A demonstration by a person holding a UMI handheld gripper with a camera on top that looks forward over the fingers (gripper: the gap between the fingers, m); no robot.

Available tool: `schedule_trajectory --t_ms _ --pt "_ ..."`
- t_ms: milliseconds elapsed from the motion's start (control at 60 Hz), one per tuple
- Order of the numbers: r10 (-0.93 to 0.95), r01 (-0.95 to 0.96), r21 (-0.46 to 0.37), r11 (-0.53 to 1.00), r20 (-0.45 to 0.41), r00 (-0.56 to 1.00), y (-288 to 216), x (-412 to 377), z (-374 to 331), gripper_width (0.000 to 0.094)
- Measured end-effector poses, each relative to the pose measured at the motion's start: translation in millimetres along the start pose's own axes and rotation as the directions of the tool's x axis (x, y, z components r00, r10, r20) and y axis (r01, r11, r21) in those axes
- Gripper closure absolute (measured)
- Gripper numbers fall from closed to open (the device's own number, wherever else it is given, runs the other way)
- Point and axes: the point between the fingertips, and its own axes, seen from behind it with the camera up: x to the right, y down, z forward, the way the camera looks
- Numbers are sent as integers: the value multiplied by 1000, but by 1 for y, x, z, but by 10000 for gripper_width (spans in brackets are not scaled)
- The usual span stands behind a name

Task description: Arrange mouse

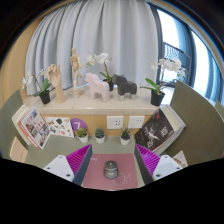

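Observation:
A small grey mouse [110, 170] lies on a pink mouse mat [112, 173] on the desk, between my two fingers. My gripper [112, 163] is open, with the magenta pads [80, 159] standing apart on either side of the mat and a wide gap on both sides of the mouse. The mouse rests on the mat by itself.
Three small potted plants [100, 134] stand in a row just beyond the mat. Books lean at the left [35, 127] and right [157, 129]. A shelf [100, 102] behind carries orchids, a pink elephant figure [97, 85] and a dark elephant figure [125, 86], before curtains and a window.

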Motion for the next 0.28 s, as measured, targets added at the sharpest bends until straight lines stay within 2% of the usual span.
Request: schedule_trajectory --t_ms 283 --pt "-7 8 -38 999 30 1000 24 -18 -26 81"
